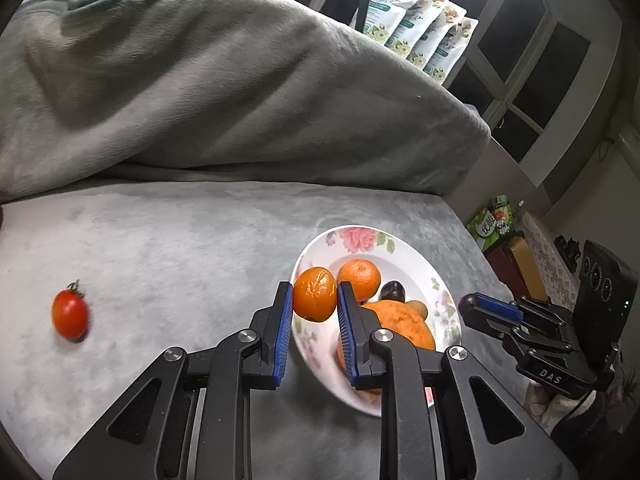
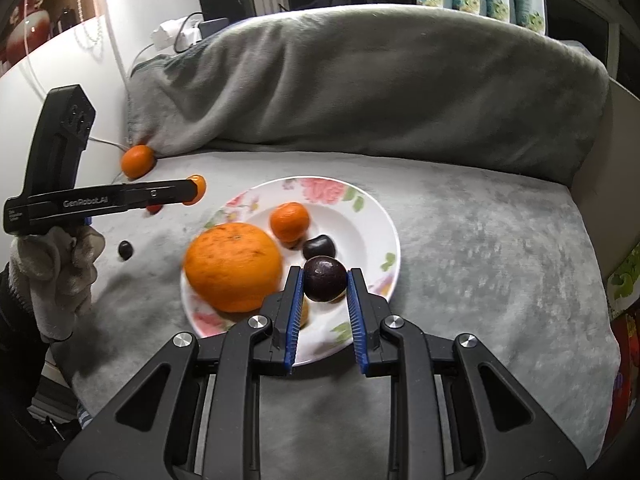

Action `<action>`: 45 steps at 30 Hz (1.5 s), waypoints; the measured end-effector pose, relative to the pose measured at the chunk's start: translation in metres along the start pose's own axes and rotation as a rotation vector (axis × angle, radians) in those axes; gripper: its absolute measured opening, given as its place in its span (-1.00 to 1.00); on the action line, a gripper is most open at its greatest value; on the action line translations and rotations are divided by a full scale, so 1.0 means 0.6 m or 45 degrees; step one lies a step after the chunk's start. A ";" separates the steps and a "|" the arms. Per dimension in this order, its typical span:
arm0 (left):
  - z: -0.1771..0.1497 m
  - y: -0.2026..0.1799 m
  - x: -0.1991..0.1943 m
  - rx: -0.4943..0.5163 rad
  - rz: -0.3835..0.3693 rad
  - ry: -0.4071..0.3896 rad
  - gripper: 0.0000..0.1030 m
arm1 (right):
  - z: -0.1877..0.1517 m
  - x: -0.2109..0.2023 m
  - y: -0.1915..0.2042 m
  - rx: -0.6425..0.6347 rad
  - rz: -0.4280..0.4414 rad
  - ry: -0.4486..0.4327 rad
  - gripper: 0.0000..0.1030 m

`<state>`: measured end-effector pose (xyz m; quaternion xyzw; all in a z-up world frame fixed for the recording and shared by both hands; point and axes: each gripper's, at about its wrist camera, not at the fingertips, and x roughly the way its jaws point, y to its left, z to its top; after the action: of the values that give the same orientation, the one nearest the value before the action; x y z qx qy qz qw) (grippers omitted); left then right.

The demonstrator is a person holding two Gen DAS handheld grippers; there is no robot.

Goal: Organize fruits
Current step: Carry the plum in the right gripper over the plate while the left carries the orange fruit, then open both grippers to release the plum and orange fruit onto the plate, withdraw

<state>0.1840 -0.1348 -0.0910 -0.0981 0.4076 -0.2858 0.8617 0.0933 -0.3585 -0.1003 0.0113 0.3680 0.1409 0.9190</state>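
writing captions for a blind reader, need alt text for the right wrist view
The right gripper holds a dark plum above a flowered plate with a big orange, a small mandarin and another plum. At left, the left gripper holds a mandarin over the grey blanket.

A grey plush blanket covered the bench, with a bulky grey bolster along its far edge. Behind it stood dark window panes in pale frames and a row of flower-printed pouches. A white wall bordered the left edge, brightly lit.
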 end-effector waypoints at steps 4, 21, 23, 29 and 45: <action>0.006 -0.006 0.009 0.008 -0.005 0.009 -0.60 | 0.005 0.012 -0.014 0.012 -0.004 0.007 -0.55; 0.011 -0.020 0.033 0.024 -0.021 0.044 -0.60 | 0.012 0.033 -0.028 0.023 0.003 0.023 -0.55; 0.011 -0.021 0.034 0.026 -0.023 0.046 -0.60 | 0.013 0.032 -0.027 0.023 0.003 0.022 -0.55; 0.012 -0.028 0.034 0.039 -0.027 0.042 -0.59 | 0.013 0.030 -0.019 0.005 0.004 0.024 -0.55; 0.011 -0.043 0.022 0.076 -0.023 0.016 0.18 | 0.019 0.016 -0.008 -0.032 0.006 -0.025 0.45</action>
<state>0.1851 -0.1638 -0.0850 -0.0741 0.4035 -0.3061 0.8591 0.1089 -0.3598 -0.0991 0.0018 0.3573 0.1475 0.9223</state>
